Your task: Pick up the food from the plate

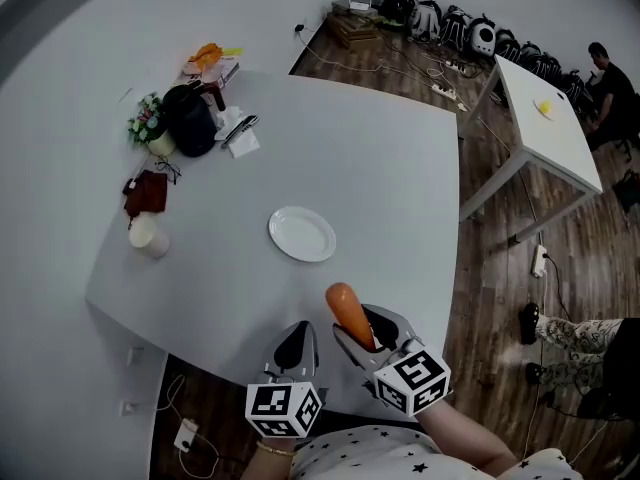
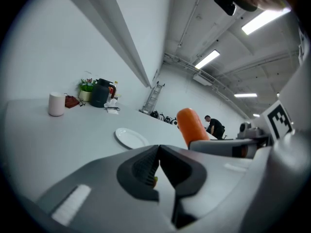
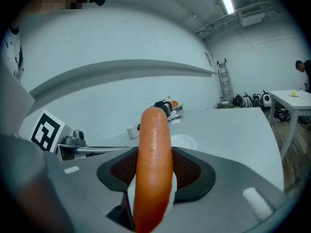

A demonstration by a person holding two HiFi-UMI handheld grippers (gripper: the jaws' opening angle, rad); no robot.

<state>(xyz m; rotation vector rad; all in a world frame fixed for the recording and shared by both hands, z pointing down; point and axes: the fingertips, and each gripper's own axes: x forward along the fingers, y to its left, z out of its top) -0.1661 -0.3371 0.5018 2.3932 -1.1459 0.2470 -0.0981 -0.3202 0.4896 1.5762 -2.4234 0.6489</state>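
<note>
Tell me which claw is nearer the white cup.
Left. The left claw, shut and empty, hovers at the table's near edge, with the white cup away to its left. The right claw, shut on the sausage, is farther right again.

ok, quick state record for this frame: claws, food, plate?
right claw: shut on the sausage
left claw: shut, nothing in it
sausage: orange, sticks up out of the right claw, apart from the plate
plate: white, empty, mid-table
task: food is off the plate
</note>
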